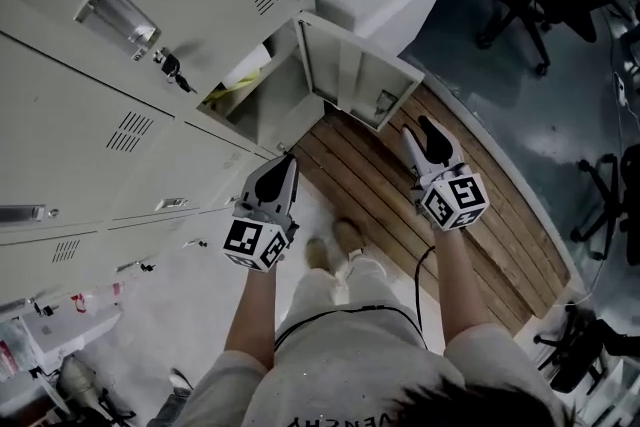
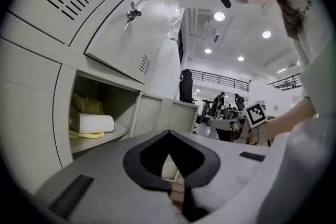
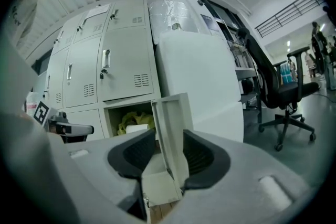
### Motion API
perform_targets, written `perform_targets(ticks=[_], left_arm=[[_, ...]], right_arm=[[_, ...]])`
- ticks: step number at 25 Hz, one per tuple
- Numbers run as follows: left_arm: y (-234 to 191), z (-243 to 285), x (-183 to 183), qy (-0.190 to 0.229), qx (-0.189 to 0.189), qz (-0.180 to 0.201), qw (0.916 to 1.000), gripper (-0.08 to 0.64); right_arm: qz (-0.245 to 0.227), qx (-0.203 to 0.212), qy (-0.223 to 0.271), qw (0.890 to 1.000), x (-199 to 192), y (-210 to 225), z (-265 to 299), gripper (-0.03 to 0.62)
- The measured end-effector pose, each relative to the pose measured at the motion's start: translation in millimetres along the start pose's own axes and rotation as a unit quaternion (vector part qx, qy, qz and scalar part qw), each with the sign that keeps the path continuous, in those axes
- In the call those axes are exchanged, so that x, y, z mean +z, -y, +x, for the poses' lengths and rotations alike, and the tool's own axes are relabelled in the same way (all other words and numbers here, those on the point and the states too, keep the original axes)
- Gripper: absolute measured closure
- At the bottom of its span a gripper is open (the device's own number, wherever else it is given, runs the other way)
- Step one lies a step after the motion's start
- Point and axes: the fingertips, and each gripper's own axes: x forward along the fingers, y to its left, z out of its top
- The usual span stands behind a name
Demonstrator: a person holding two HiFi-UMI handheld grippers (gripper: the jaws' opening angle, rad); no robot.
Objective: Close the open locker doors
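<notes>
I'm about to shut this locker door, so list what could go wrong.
1. The white roll and yellow bundle sit near the shelf front; they might block the open door.
2. The right tongs stand open at the door's thin edge; it could slip between them instead of being pushed.

Shirt print [image 1: 352, 416]: "VENCHY" in dark capitals, seen upside down on the person's pale shirt at the near edge of the head view; the word's start cannot be made out.
Marker cubes [image 1: 258, 243]: black-and-white square patterns on the left tool [image 1: 283, 165] and right tool [image 1: 423, 137]; no letters or digits.
</notes>
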Motion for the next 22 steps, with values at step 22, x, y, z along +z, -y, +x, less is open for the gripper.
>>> perform_targets(ticks=[22], left_arm=[[-10,37,-10,-0.003,0.064,-0.007,0.9979,0.563]], right_arm=[[-0.037,0.085,-0.020,0.995,5,24,60,0.462]])
